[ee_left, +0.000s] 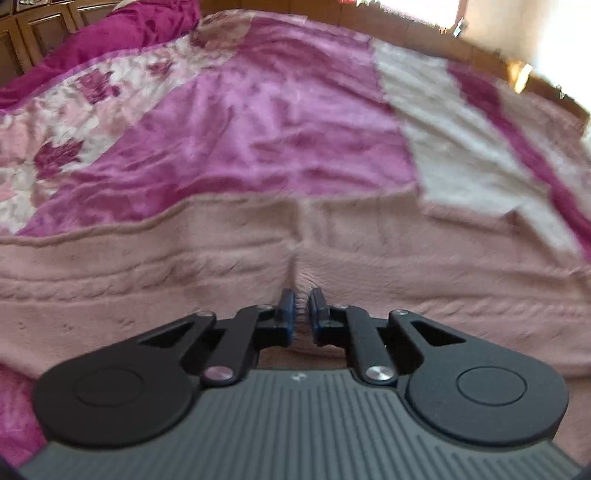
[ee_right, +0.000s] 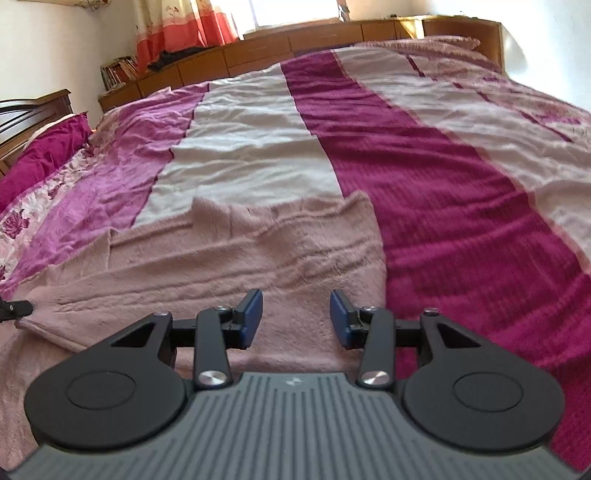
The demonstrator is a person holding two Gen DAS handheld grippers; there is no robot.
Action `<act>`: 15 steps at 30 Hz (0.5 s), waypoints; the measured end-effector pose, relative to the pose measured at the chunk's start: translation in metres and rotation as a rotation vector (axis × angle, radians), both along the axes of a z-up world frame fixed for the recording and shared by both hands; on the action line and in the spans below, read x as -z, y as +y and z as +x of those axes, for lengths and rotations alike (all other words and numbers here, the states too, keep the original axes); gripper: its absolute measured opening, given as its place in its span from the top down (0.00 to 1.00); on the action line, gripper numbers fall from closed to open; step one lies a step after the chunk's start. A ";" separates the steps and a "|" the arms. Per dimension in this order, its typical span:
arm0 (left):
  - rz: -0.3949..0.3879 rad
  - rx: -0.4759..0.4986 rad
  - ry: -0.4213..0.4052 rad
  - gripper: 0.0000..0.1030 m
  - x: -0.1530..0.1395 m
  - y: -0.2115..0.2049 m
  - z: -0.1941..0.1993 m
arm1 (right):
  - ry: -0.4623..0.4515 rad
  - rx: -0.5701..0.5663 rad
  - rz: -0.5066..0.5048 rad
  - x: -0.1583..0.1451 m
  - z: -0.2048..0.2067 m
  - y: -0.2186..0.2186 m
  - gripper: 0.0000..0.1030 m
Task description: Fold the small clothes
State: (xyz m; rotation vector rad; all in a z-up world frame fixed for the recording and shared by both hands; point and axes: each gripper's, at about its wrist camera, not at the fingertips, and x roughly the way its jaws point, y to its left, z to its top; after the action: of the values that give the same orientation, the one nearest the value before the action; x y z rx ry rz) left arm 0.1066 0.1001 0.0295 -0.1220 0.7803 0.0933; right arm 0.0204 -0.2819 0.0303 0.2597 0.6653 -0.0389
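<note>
1. Left wrist view: the left gripper [ee_left: 302,301] has its fingers [ee_left: 286,306] nearly pressed together, pinching a small ridge of the pink knitted garment [ee_left: 184,266]. Creases run up from the fingertips, which suggests the cloth is gathered there (the picture is somewhat blurred, so how much fabric sits between the pads is hard to tell). The hold looks meant to anchor or lift this part for a fold.

2. Same view: the garment lies spread flat across the near part of the bed, its far hem lying on the bedspread [ee_left: 240,129] of magenta, pale and flowered panels. A dark pink pillow [ee_left: 122,33] lies at the upper left, with wooden cabinet doors [ee_left: 33,33] behind it.

3. Right wrist view: the right gripper [ee_right: 296,315] has its fingers [ee_right: 253,314] spread apart with nothing between them, poised over the garment [ee_right: 240,258] close to its right edge. That reads as lining up for a grasp near that edge.

4. Same view: the garment is rumpled, its far right corner resting beside the broad magenta stripe of the bedspread [ee_right: 424,184]. A dark tip at the far left edge may be the other gripper (too little shows to be sure).

5. Same view, the room: a low wooden cabinet run [ee_right: 295,40] lines the far wall under a bright window, an orange-red curtain [ee_right: 177,29] hangs at left, and books [ee_right: 120,70] are stacked beside it.
</note>
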 end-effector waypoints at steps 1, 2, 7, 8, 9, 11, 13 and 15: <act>0.009 0.005 0.009 0.89 0.005 0.001 0.000 | -0.002 -0.003 -0.005 0.002 0.000 0.000 0.53; 0.010 0.010 0.010 0.89 0.006 0.001 -0.001 | -0.003 -0.010 -0.011 0.003 0.000 0.001 0.53; 0.031 0.024 0.006 0.85 0.002 -0.001 -0.005 | -0.002 -0.013 -0.014 0.004 0.001 0.002 0.52; 0.025 0.025 0.007 0.84 0.001 0.000 -0.006 | -0.002 -0.011 -0.011 0.004 0.001 0.002 0.52; 0.020 0.022 0.007 0.78 -0.001 0.002 -0.006 | -0.002 -0.009 -0.009 0.002 0.000 0.003 0.52; 0.018 0.017 0.003 0.65 -0.005 0.003 -0.012 | -0.003 -0.008 -0.009 -0.002 -0.003 0.004 0.52; 0.032 0.014 0.000 0.52 -0.011 0.002 -0.019 | -0.004 -0.009 -0.014 -0.005 -0.007 0.005 0.52; 0.045 0.011 -0.005 0.49 -0.016 0.002 -0.027 | -0.006 -0.009 -0.015 -0.009 -0.012 0.007 0.49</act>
State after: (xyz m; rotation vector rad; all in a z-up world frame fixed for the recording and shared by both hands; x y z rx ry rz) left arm 0.0800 0.1021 0.0452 -0.0751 0.7736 0.1001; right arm 0.0080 -0.2754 0.0393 0.2426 0.6599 -0.0344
